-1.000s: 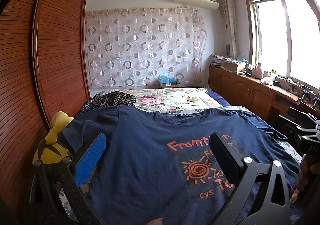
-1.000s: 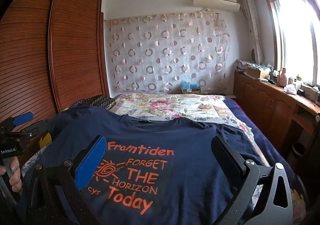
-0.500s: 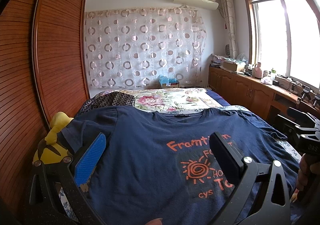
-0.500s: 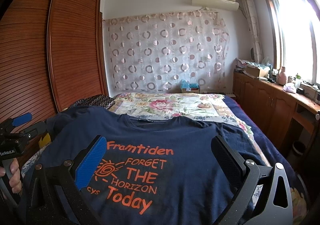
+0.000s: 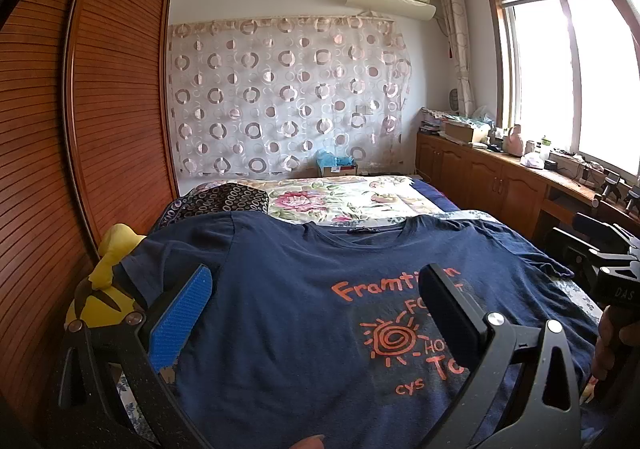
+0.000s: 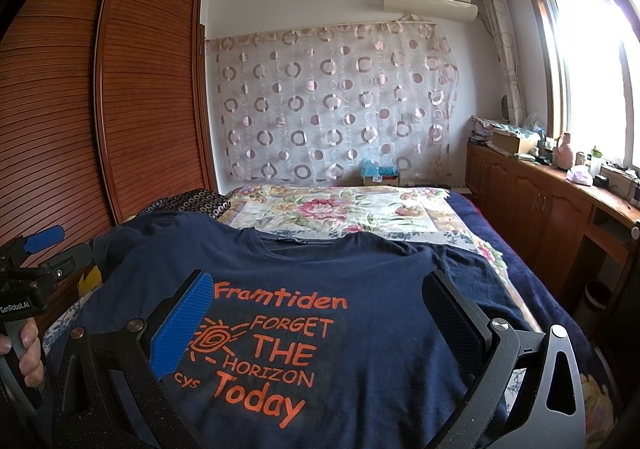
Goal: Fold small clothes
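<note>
A navy T-shirt [image 5: 288,289] with orange print lies flat, front up, on the bed; it also shows in the right wrist view [image 6: 360,289]. Its collar points away from me. My left gripper [image 5: 316,297] is open and empty, held above the shirt's left half. My right gripper [image 6: 318,305] is open and empty above the shirt's printed chest. The right gripper also shows at the right edge of the left wrist view [image 5: 596,245], and the left gripper at the left edge of the right wrist view [image 6: 44,249].
The bed has a floral cover [image 6: 344,209] beyond the shirt. A yellow plush toy [image 5: 104,289] and a dark patterned pillow [image 5: 224,199] lie at the bed's left. A wooden wardrobe [image 5: 80,129] stands left, low cabinets [image 6: 540,201] under the window right.
</note>
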Demonstrator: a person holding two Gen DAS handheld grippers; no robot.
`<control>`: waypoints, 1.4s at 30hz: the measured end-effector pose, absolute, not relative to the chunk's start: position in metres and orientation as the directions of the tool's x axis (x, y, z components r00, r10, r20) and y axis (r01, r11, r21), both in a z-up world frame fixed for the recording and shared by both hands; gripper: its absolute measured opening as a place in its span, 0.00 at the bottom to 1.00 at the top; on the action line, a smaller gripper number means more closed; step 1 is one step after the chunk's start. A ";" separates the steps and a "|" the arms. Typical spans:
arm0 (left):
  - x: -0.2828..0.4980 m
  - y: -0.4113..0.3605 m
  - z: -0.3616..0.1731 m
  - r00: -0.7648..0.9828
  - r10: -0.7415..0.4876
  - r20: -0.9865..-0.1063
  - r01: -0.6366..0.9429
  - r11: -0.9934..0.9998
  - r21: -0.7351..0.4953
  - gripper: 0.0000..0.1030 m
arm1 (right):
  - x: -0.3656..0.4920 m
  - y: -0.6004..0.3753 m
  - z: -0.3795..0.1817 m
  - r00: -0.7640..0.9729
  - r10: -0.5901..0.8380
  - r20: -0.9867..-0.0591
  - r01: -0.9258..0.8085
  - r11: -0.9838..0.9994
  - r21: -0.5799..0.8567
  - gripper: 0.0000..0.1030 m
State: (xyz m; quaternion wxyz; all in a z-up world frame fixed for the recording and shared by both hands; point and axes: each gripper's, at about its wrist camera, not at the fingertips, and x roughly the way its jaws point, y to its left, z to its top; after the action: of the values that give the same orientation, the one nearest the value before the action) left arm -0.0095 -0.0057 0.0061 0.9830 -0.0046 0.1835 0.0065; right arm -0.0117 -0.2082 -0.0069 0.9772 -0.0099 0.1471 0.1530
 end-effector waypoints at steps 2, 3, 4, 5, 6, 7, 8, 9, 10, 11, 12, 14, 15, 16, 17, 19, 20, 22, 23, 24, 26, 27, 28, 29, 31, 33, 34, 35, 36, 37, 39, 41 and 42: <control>-0.008 -0.005 0.005 0.933 0.011 -0.361 -0.014 1.000 -0.006 1.00 | -0.012 -0.208 -0.007 0.909 0.298 -0.291 -0.303 0.952 0.027 1.00; -0.009 -0.006 0.005 0.933 0.011 -0.361 -0.015 1.000 -0.006 1.00 | -0.012 -0.208 -0.007 0.909 0.297 -0.291 -0.303 0.953 0.026 1.00; -0.010 -0.008 0.007 0.933 0.011 -0.360 -0.014 1.000 -0.006 1.00 | -0.012 -0.208 -0.007 0.909 0.298 -0.291 -0.304 0.952 0.026 1.00; -0.011 -0.009 0.008 0.933 0.010 -0.360 -0.013 1.000 -0.006 1.00 | -0.012 -0.208 -0.007 0.909 0.299 -0.291 -0.305 0.952 0.026 1.00; -0.011 -0.009 0.009 0.933 0.010 -0.361 -0.013 1.000 -0.006 1.00 | -0.012 -0.208 -0.008 0.909 0.299 -0.292 -0.306 0.952 0.025 1.00; -0.011 -0.010 0.010 0.933 0.010 -0.361 -0.013 1.000 -0.005 1.00 | -0.011 -0.208 -0.008 0.908 0.299 -0.292 -0.306 0.952 0.025 1.00; -0.011 -0.010 0.009 0.933 0.012 -0.360 -0.015 1.000 -0.005 1.00 | -0.011 -0.208 -0.008 0.908 0.300 -0.293 -0.307 0.952 0.025 1.00; -0.012 -0.011 0.010 0.933 0.011 -0.361 -0.014 1.000 -0.006 1.00 | -0.011 -0.208 -0.008 0.908 0.300 -0.293 -0.307 0.951 0.025 1.00; -0.011 -0.010 0.009 0.933 0.011 -0.360 -0.014 1.000 -0.006 1.00 | -0.011 -0.208 -0.008 0.908 0.300 -0.292 -0.306 0.952 0.025 1.00; -0.012 -0.011 0.010 0.933 0.010 -0.360 -0.014 1.000 -0.006 1.00 | -0.011 -0.208 -0.008 0.908 0.300 -0.292 -0.307 0.951 0.025 1.00; -0.012 -0.011 0.010 0.933 0.011 -0.360 -0.014 1.000 -0.005 1.00 | -0.011 -0.208 -0.008 0.908 0.300 -0.292 -0.306 0.952 0.025 1.00; -0.011 -0.010 0.009 0.933 0.012 -0.359 -0.015 1.000 -0.005 1.00 | -0.011 -0.208 -0.008 0.908 0.300 -0.293 -0.307 0.951 0.024 1.00; -0.011 -0.010 0.009 0.933 0.012 -0.359 -0.014 1.000 -0.005 1.00 | -0.011 -0.208 -0.008 0.908 0.300 -0.292 -0.307 0.951 0.025 1.00; -0.011 -0.010 0.010 0.933 0.012 -0.359 -0.015 1.000 -0.005 1.00 | -0.011 -0.208 -0.008 0.908 0.300 -0.293 -0.307 0.952 0.024 1.00; -0.011 -0.010 0.009 0.933 0.012 -0.359 -0.015 1.000 -0.005 1.00 | -0.011 -0.208 -0.008 0.908 0.300 -0.292 -0.307 0.951 0.024 1.00; -0.011 -0.010 0.009 0.933 0.012 -0.359 -0.015 1.000 -0.004 1.00 | -0.010 -0.207 -0.008 0.908 0.301 -0.292 -0.307 0.951 0.025 1.00; -0.011 -0.010 0.009 0.933 0.012 -0.359 -0.015 1.000 -0.005 1.00 | -0.011 -0.208 -0.008 0.907 0.301 -0.293 -0.308 0.951 0.025 1.00; -0.012 -0.011 0.010 0.933 0.012 -0.359 -0.014 1.000 -0.005 1.00 | -0.011 -0.208 -0.008 0.908 0.301 -0.292 -0.307 0.951 0.025 1.00; -0.011 -0.010 0.009 0.933 0.012 -0.359 -0.015 1.000 -0.004 1.00 | -0.011 -0.208 -0.008 0.907 0.302 -0.293 -0.308 0.951 0.025 1.00; -0.012 -0.010 0.009 0.933 0.013 -0.358 -0.015 1.000 -0.004 1.00 | -0.011 -0.208 -0.008 0.907 0.303 -0.293 -0.309 0.951 0.026 1.00; -0.011 -0.010 0.009 0.933 0.011 -0.359 -0.014 1.000 -0.005 1.00 | -0.012 -0.207 -0.007 0.907 0.304 -0.292 -0.310 0.950 0.026 1.00; -0.011 -0.010 0.009 0.933 0.011 -0.359 -0.014 1.000 -0.005 1.00 | -0.012 -0.207 -0.007 0.907 0.304 -0.292 -0.310 0.950 0.026 1.00; -0.012 -0.010 0.009 0.933 0.012 -0.359 -0.014 1.000 -0.004 1.00 | -0.012 -0.207 -0.006 0.907 0.305 -0.292 -0.311 0.950 0.026 1.00; -0.011 -0.010 0.009 0.934 0.012 -0.358 -0.014 1.000 -0.004 1.00 | -0.012 -0.207 -0.007 0.907 0.305 -0.291 -0.311 0.950 0.026 1.00; -0.012 -0.011 0.009 0.934 0.012 -0.358 -0.015 1.000 -0.005 1.00 | -0.012 -0.207 -0.007 0.906 0.307 -0.292 -0.313 0.949 0.027 1.00; -0.012 -0.010 0.009 0.934 0.012 -0.358 -0.015 1.000 -0.005 1.00 | -0.010 -0.207 -0.008 0.905 0.308 -0.293 -0.314 0.949 0.028 1.00; -0.012 -0.011 0.009 0.933 0.012 -0.358 -0.015 1.000 -0.005 1.00 | -0.010 -0.207 -0.008 0.905 0.309 -0.294 -0.315 0.949 0.029 1.00; -0.012 -0.010 0.009 0.934 0.012 -0.358 -0.015 1.000 -0.005 1.00 | -0.009 -0.207 -0.009 0.904 0.310 -0.295 -0.316 0.948 0.029 1.00; -0.012 -0.010 0.009 0.934 0.012 -0.358 -0.015 1.000 -0.005 1.00 | -0.010 -0.207 -0.009 0.904 0.310 -0.295 -0.316 0.948 0.029 1.00; -0.012 -0.011 0.009 0.934 0.012 -0.358 -0.015 1.000 -0.005 1.00 | -0.009 -0.207 -0.009 0.903 0.310 -0.296 -0.316 0.948 0.029 1.00; -0.012 -0.010 0.009 0.934 0.011 -0.358 -0.014 1.000 -0.005 1.00 | -0.009 -0.207 -0.010 0.903 0.311 -0.296 -0.317 0.948 0.028 1.00; -0.012 -0.011 0.009 0.934 0.011 -0.358 -0.014 1.000 -0.004 1.00 | -0.009 -0.207 -0.010 0.902 0.312 -0.298 -0.319 0.947 0.029 1.00; -0.012 -0.010 0.009 0.933 0.012 -0.359 -0.014 1.000 -0.004 1.00 | -0.009 -0.206 -0.011 0.901 0.313 -0.299 -0.320 0.947 0.029 1.00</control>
State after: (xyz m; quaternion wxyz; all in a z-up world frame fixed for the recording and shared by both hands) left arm -0.0116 -0.0101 0.0086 0.9831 -0.0035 0.1827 0.0066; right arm -0.0085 -0.2064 -0.0105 0.9750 -0.0104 0.1516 0.1622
